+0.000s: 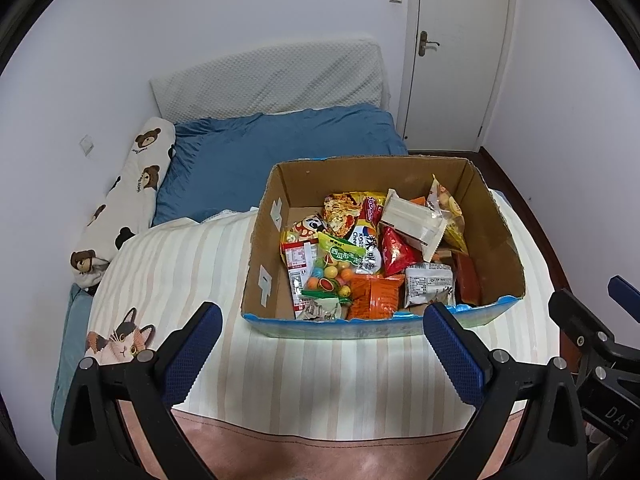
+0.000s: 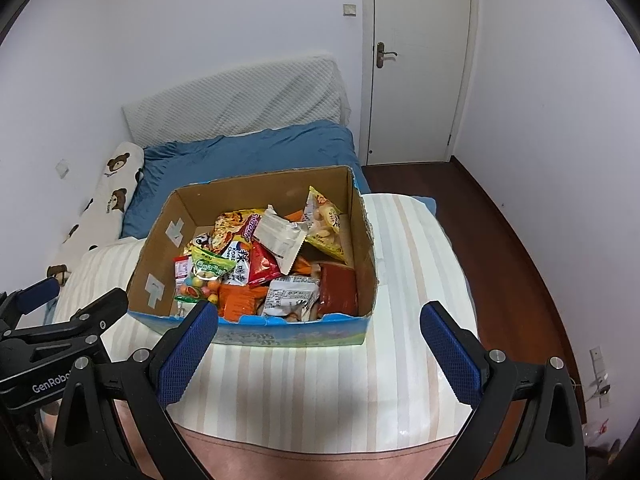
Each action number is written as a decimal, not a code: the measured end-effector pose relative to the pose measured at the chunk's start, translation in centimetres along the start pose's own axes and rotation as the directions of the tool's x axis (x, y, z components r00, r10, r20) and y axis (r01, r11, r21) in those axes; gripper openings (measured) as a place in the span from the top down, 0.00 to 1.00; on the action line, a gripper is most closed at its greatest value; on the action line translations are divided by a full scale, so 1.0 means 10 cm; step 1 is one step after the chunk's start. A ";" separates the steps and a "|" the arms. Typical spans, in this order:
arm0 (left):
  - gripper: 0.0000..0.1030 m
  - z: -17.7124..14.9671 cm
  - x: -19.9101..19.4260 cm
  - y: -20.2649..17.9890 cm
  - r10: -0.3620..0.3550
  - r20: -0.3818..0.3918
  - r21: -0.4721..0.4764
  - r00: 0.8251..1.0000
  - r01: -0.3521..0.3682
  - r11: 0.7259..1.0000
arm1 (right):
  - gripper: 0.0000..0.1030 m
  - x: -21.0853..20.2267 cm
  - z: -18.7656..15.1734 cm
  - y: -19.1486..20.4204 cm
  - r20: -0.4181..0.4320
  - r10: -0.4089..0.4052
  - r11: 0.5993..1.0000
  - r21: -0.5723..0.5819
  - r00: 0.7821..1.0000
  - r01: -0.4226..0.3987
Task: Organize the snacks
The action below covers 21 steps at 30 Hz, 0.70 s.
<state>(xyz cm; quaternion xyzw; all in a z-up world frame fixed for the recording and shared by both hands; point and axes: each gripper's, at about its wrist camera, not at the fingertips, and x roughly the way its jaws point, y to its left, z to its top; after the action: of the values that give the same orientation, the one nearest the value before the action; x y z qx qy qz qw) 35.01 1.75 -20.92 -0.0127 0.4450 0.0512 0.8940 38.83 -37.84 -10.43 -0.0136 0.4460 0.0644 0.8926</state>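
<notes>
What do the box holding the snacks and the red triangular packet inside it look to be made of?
Box: corrugated cardboard, going by its matte brown inner walls and ragged torn rim; the outside is printed blue and looks slightly glossy. Red triangular packet: likely foil or plastic film, since it is crinkled and catches shiny highlights.

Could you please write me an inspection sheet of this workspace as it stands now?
Surface: striped bedspread on a bed.
Job's things: open cardboard box on the bedspread, piled with snack packets; a white packet lies on top, a gumball bag near the front.
Clutter: nothing seen outside the box.
Grippers: left gripper and right gripper both open, empty, short of the box.
Cables: nothing seen.
Surroundings: blue pillow, bear-print bolster, closed white door, wooden floor.
</notes>
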 end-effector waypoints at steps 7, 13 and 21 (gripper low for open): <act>0.00 0.03 0.02 0.00 -0.003 0.006 -0.002 1.000 0.003 1.000 | 0.00 0.01 0.00 0.00 0.001 -0.011 1.000 -0.003 1.000 0.011; 0.00 0.02 0.00 0.01 -0.006 0.012 -0.008 1.000 0.006 1.000 | 0.00 -0.05 0.00 -0.02 0.007 -0.016 1.000 0.005 1.000 0.016; 0.00 0.03 -0.06 0.02 -0.009 0.027 -0.012 1.000 0.009 1.000 | 0.00 -0.10 0.01 -0.04 0.013 -0.023 1.000 0.011 1.000 0.023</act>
<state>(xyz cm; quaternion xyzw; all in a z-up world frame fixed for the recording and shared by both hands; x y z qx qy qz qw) 34.87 1.97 -20.19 -0.0194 0.4328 0.0500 0.8999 38.36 -38.38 -9.60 -0.0134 0.4401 0.0518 0.8963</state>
